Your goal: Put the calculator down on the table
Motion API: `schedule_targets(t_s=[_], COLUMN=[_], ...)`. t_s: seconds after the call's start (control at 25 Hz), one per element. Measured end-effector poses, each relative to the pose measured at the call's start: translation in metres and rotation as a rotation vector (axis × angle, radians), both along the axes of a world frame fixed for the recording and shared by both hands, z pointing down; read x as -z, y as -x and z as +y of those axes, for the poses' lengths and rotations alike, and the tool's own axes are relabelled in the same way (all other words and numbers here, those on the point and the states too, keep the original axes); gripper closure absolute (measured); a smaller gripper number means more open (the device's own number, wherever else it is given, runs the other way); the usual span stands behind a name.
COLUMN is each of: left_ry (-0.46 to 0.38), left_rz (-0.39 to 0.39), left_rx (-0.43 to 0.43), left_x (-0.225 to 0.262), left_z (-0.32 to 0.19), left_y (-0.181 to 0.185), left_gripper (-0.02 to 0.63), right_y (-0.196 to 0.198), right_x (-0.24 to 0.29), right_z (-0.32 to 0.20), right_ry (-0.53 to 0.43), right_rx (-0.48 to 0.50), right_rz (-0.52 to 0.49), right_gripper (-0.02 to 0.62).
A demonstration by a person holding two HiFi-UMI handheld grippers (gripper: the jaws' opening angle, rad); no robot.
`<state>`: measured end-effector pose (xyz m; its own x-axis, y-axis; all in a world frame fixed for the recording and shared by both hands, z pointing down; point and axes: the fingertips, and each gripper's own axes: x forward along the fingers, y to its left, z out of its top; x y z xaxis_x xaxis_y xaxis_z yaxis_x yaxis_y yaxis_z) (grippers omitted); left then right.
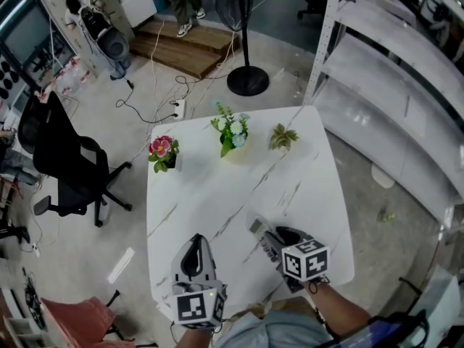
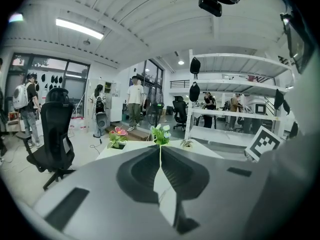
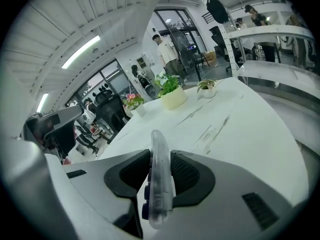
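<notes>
The calculator [image 3: 157, 176] has a clear casing with dark buttons and stands on edge between the jaws of my right gripper [image 3: 159, 151], which is shut on it. In the head view the right gripper [image 1: 267, 238] hangs over the near right part of the white marble table [image 1: 217, 187], and the calculator [image 1: 257, 227] sticks out of its tips. Whether the calculator touches the tabletop cannot be told. My left gripper [image 1: 197, 241] is over the near left part of the table. In its own view the left gripper [image 2: 160, 147] is shut with nothing between its jaws.
Three small potted plants stand along the far side: pink flowers [image 1: 162, 153], white and blue flowers [image 1: 232, 135], a green sprig [image 1: 283, 137]. A black office chair [image 1: 69, 169] is to the left, a fan stand [image 1: 247, 78] beyond, and white shelving [image 1: 391, 85] at right.
</notes>
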<state>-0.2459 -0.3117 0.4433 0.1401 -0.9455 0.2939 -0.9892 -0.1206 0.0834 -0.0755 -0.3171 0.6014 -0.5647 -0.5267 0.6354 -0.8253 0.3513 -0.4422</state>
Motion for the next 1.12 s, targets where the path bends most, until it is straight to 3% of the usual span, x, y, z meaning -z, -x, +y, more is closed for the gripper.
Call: schedule_targets(t_s=[0.24,0.44,0.52,1.12], left_ry=[0.010,0.017,0.017,0.019], left_rz=[-0.003,-0.007,-0.005,-0.004], left_rx=[-0.011,-0.020,-0.030,-0.060], left_x=[-0.002,-0.004,-0.005,-0.006], left_z=[-0.003,-0.005,-0.006,-0.013], left_y=[-0.004,-0.007,-0.010,-0.021], left_gripper=[0.594,0.594,0.594,0.594], right_y=[-0.001,-0.012,-0.020,-0.025], right_x=[-0.003,-0.010,-0.014,-0.007], right_z=[0.002,0.002,0.000,-0.006], right_ry=[0.002,-0.003,-0.010,-0.029], right_rx=[-0.019,-0.036,-0.058,-0.087], right_rz=[-0.025,0.022,0.049,0.034], right_gripper=[0.453,0.470,0.577,0.578])
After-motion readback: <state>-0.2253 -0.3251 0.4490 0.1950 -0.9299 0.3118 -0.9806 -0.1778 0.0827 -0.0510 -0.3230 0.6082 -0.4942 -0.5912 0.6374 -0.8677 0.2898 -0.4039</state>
